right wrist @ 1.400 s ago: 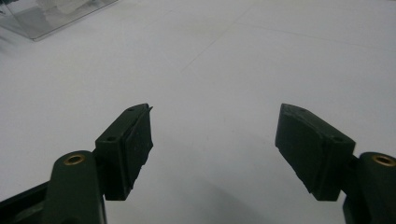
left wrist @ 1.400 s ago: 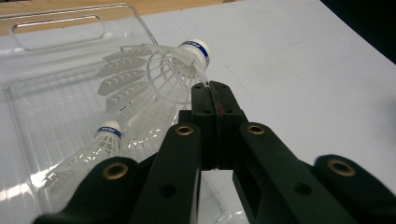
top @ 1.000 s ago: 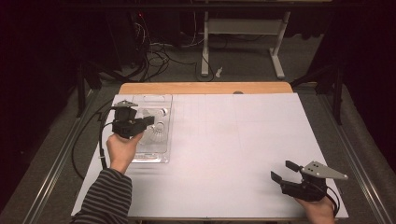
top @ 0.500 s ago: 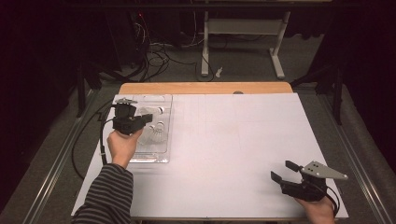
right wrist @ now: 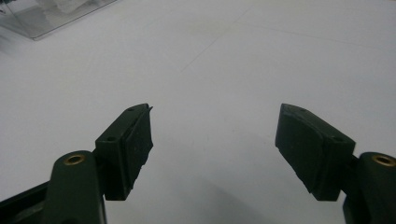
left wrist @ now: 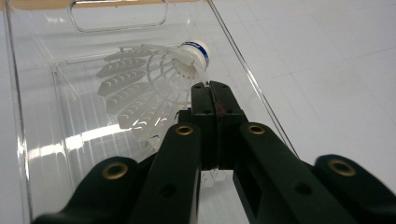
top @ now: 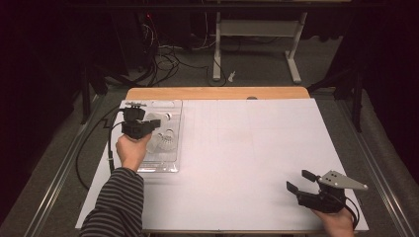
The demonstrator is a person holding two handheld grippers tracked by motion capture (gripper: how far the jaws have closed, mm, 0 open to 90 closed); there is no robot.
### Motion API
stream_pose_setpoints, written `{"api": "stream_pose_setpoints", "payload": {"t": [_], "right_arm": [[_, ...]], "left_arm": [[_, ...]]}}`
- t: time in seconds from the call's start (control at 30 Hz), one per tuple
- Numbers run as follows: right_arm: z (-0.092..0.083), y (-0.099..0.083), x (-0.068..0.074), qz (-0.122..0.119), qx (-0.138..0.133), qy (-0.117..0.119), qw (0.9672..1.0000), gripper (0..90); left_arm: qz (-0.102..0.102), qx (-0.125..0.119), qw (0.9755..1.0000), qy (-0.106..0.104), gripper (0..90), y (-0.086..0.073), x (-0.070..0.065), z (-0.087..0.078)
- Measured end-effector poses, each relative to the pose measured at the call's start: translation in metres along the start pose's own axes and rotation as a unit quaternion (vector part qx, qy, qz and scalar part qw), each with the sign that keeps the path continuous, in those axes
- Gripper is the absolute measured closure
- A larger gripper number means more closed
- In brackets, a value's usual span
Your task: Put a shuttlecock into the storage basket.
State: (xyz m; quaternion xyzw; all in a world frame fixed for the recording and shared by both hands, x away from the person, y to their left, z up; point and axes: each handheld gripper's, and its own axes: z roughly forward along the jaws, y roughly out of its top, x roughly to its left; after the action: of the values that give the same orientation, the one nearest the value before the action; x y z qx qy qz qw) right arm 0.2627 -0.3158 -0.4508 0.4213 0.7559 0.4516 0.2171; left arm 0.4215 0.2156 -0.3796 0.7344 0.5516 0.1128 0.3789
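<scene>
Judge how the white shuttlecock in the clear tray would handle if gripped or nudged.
The shuttlecock looks very light for its size: its skirt is thin open lattice. That skirt would probably flex or crush under firm jaws. Lying on its side in the clear tray, with a rounded cork tip, it may roll in an arc when pushed by the left gripper, whose jaws are shut.

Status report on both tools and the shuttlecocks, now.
Left tool shut on a shuttlecock skirt over the clear tray. Right tool open, on bare table. Nothing in the way.

Right tongs [right wrist: 215,140] spread wide — bare white table [right wrist: 243,56].
</scene>
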Motion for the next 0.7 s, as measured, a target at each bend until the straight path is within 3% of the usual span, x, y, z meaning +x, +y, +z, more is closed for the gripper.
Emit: {"api": "stream_pose_setpoints", "payload": {"t": [0.7], "right_arm": [[0.0,0.0,0.0,0.0,0.001,0.001,1.0,28.0]], "left_arm": [[-0.018,0.021,0.9995,0.018,89.2,0.001,0.007,0.016]]}}
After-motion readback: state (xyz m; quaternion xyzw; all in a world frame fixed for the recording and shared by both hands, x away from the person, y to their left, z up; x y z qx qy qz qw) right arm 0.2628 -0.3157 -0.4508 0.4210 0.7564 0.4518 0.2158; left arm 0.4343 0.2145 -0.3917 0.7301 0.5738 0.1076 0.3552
